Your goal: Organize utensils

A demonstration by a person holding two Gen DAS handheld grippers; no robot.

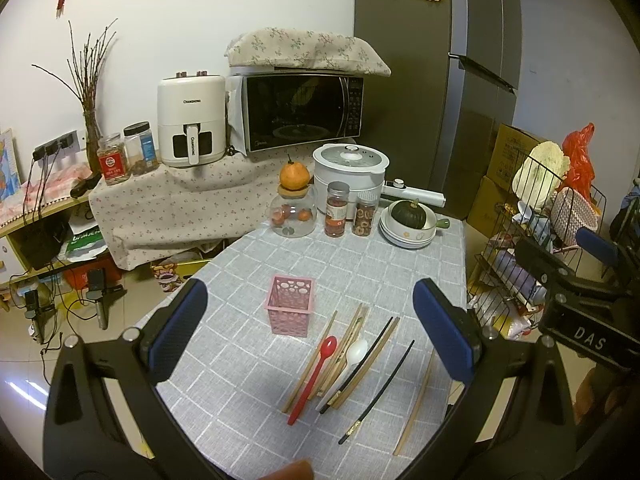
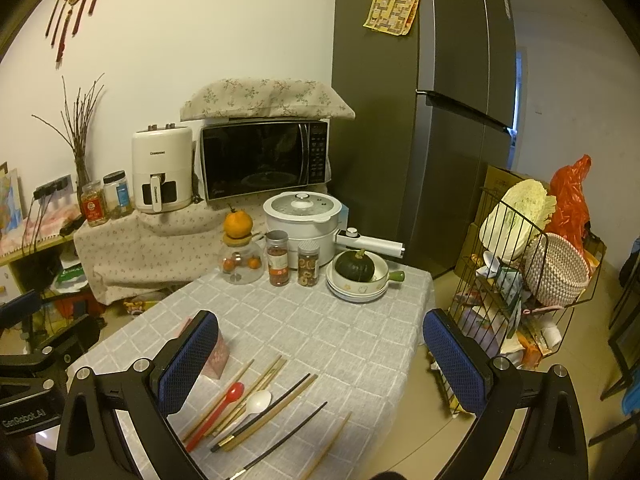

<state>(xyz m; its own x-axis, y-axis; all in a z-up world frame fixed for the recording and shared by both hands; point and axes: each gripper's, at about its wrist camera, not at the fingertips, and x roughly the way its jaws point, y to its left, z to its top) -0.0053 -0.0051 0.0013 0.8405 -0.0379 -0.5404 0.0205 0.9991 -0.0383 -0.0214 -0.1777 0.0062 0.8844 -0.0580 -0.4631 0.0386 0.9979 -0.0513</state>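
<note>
Hovering over the table (image 1: 400,264), we hold both grippers wide apart and empty: left gripper (image 1: 310,332), right gripper (image 2: 320,364). Nothing is gripped, so we judge the task at its start. Utensils lie loose and flat on the checked grey cloth: red spoon (image 1: 316,372), white spoon (image 1: 352,354), wooden chopsticks (image 1: 348,340), a thin black chopstick (image 1: 380,388). The pink holder (image 1: 291,308), perforated plastic, square, stands upright just beside them. Next we likely need to lower one gripper, pinch a slim handle across its width, then drop it upright into the holder. Thin, smooth sticks may slip.
</note>
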